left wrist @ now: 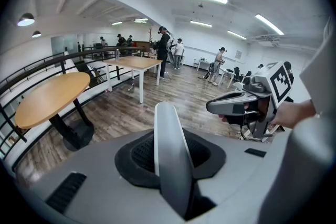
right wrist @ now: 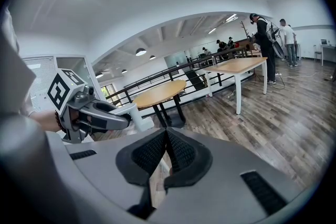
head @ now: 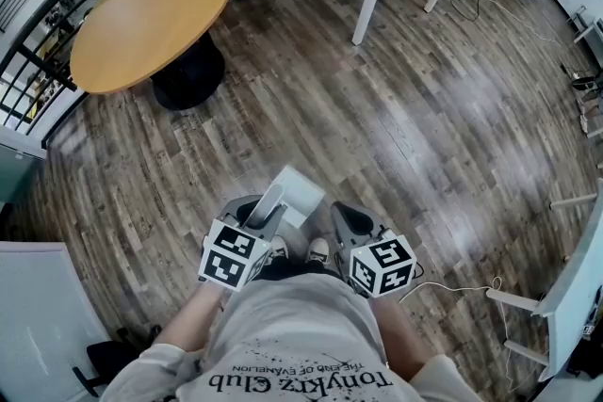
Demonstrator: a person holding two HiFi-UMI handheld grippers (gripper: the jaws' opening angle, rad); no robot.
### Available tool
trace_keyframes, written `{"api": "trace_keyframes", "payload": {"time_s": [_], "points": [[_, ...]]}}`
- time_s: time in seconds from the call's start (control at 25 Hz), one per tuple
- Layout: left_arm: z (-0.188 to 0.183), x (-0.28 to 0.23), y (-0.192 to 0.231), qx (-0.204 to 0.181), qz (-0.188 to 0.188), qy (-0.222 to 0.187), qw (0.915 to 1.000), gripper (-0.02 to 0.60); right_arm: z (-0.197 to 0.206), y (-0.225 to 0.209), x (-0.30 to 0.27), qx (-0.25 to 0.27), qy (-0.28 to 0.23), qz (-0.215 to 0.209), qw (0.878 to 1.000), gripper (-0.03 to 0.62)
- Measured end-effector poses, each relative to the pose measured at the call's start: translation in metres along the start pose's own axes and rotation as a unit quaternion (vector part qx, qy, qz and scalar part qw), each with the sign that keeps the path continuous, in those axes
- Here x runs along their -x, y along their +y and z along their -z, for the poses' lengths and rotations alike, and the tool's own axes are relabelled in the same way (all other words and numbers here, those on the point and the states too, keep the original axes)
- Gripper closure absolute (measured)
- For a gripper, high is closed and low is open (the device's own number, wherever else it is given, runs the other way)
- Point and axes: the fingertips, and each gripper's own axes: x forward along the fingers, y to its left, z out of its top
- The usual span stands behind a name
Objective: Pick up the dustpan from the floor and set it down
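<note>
One hold only: left gripper (left wrist: 172, 165) clamped the dustpan (head: 300, 191) by its handle, right gripper (right wrist: 165, 157) closed empty; I feared the pan pivoting loose.

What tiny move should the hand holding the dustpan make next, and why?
Probably lower the left gripper gently toward the wooden floor. Its jaws are clamped on the handle of the white dustpan, the pan looks lifted off the floor, and the right gripper is shut and empty.
</note>
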Motion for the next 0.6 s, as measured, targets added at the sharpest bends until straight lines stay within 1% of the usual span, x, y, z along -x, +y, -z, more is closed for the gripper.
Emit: {"api": "trace_keyframes", "payload": {"time_s": [0.32, 0.6], "points": [[-0.0013, -0.0001, 0.0031, 0.003, -0.003, -0.001, 1.0000, 0.471, 0.0011, -0.0016, 0.0000, -0.003, 0.004, 0.001, 1.000, 0.572], [0.0031, -0.0078, 0.0096, -0.004, -0.005, -0.002, 1.0000, 0.471, 0.0082, -0.0069, -0.0061, -0.007, 0.013, 0.009, 1.000, 0.571]]}}
